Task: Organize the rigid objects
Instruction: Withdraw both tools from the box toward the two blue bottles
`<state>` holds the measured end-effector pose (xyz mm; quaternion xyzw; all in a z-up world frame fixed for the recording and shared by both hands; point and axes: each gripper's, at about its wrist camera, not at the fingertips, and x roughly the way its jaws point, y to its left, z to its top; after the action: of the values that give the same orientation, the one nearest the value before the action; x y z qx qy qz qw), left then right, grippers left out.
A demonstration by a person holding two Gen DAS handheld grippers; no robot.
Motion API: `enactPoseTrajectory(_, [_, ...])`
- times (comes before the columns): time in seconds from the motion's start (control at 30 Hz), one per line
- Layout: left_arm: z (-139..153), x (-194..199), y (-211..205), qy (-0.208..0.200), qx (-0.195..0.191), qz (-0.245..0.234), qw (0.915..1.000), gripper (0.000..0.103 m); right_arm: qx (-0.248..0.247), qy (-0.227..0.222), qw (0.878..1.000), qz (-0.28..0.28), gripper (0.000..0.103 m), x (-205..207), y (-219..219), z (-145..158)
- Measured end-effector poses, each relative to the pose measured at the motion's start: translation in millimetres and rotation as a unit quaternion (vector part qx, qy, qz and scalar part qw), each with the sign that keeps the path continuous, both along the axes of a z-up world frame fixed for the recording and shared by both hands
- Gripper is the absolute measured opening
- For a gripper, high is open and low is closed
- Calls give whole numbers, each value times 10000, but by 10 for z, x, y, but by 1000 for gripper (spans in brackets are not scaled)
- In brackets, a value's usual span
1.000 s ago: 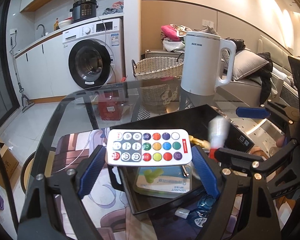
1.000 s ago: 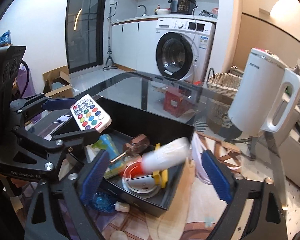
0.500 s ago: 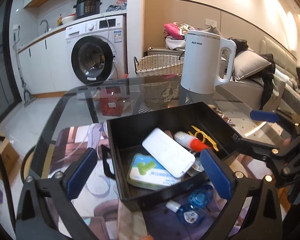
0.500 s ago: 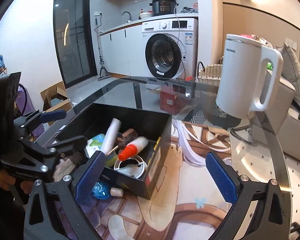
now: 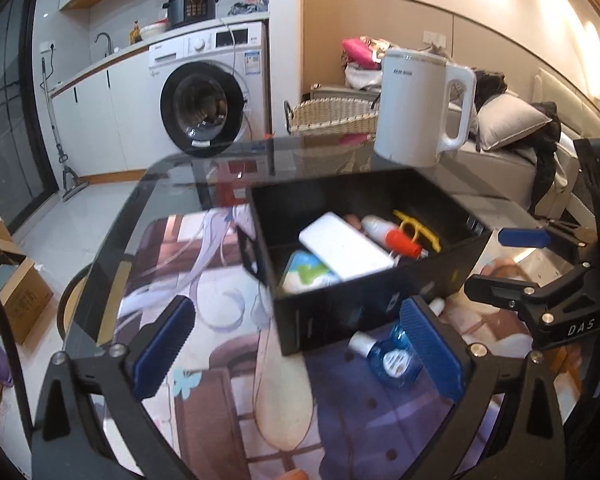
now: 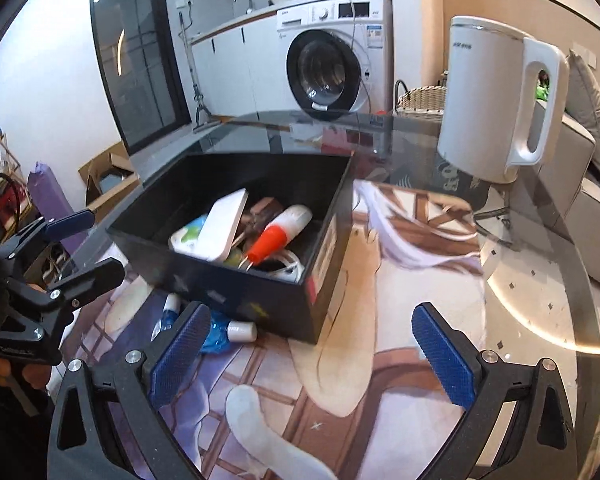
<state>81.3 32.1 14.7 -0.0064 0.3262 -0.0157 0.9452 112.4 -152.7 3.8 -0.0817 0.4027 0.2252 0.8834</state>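
A black open box (image 5: 364,300) (image 6: 260,296) stands on the glass table. Inside lie a white remote (image 5: 344,246) (image 6: 224,226), face down and tilted, a white bottle with a red cap (image 5: 392,234) (image 6: 280,232), a yellow plastic piece (image 5: 416,228) and a green-and-white pack (image 5: 308,272). A small blue bottle (image 5: 392,354) (image 6: 224,330) lies on the table against the box's near wall. My left gripper (image 5: 294,314) (image 6: 80,250) is open and empty, short of the box. My right gripper (image 6: 310,320) (image 5: 512,264) is likewise open and empty at the box's near corner.
A white electric kettle (image 5: 420,108) (image 6: 496,100) stands on the table beyond the box. The round glass table edge (image 5: 112,240) curves at the left. A washing machine (image 5: 204,108), a wicker basket (image 5: 332,116) and a sofa stand beyond.
The remote left my left jaws and now lies face down in the box. The white bottle dropped from my right jaws into the box. Both grippers opened wide and drew back.
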Motion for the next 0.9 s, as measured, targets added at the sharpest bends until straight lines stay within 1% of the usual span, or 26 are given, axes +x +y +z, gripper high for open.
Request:
enactPoseTrajectory(0.1, [-67,-23,23,54,72,22,10000,103,-177,-41,9998,98,102,-53,73,-48])
enactPoseTrajectory(0.2, [-119,-27,78,194,-1,47,9998,103,-286,9,9994,171,102,-83,142,-103])
enactPoseTrajectory(0.37, [-244,0,28,434,220,-100,9988,103,-404,90,9990,194,102,-64,212,-171])
enactPoseTrajectory(0.6, [-353,12,47,673,303,-176,9971,103,-599,154,9976,300,102,-68,325,-227])
enactPoseTrajectory(0.9, [-348,1,-8,688,395,-330,9963,103,-720,213,9960,476,102,-118,467,-277])
